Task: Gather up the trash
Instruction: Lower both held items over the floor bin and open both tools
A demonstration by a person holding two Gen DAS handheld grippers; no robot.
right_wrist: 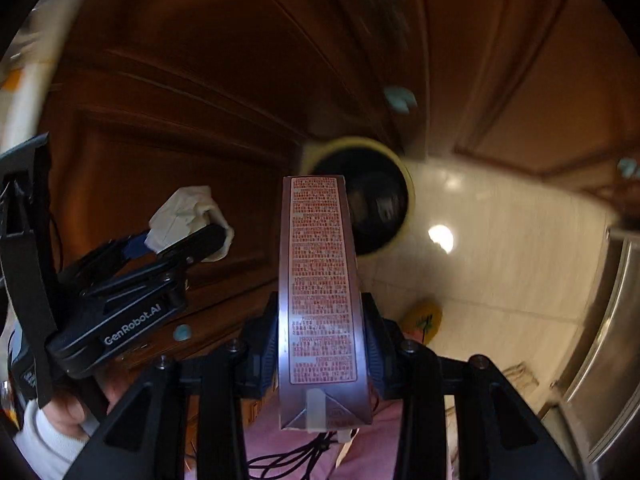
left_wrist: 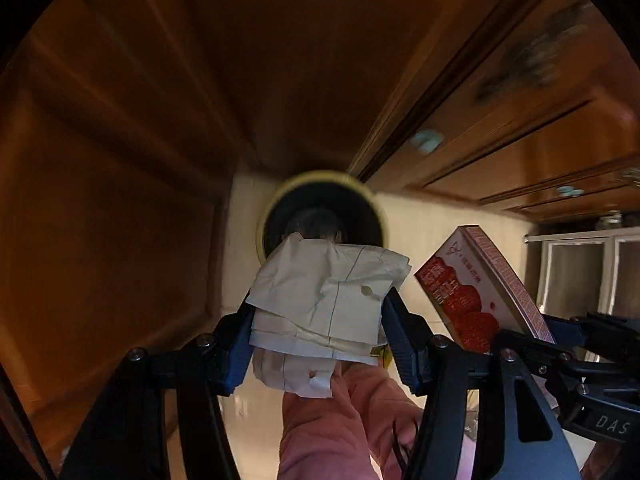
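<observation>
My left gripper [left_wrist: 318, 320] is shut on a crumpled wad of lined paper [left_wrist: 324, 300], held above a round trash bin [left_wrist: 324, 216] with a yellow rim and a dark inside. My right gripper [right_wrist: 320, 336] is shut on a slim red-and-white carton [right_wrist: 320, 280], whose printed side faces the camera. That carton [left_wrist: 476, 292] shows at the right of the left wrist view. In the right wrist view the left gripper [right_wrist: 188, 228] with the paper [right_wrist: 184, 210] hangs at the left, and the bin [right_wrist: 368, 196] lies just beyond the carton's far end.
Brown wooden cabinet doors [left_wrist: 132, 120] rise close behind and to the left of the bin. Pale floor tiles [right_wrist: 500, 248] spread to the right. A steel appliance front [right_wrist: 608, 320] stands at the far right. A person's pink trouser leg [left_wrist: 332, 432] is below the grippers.
</observation>
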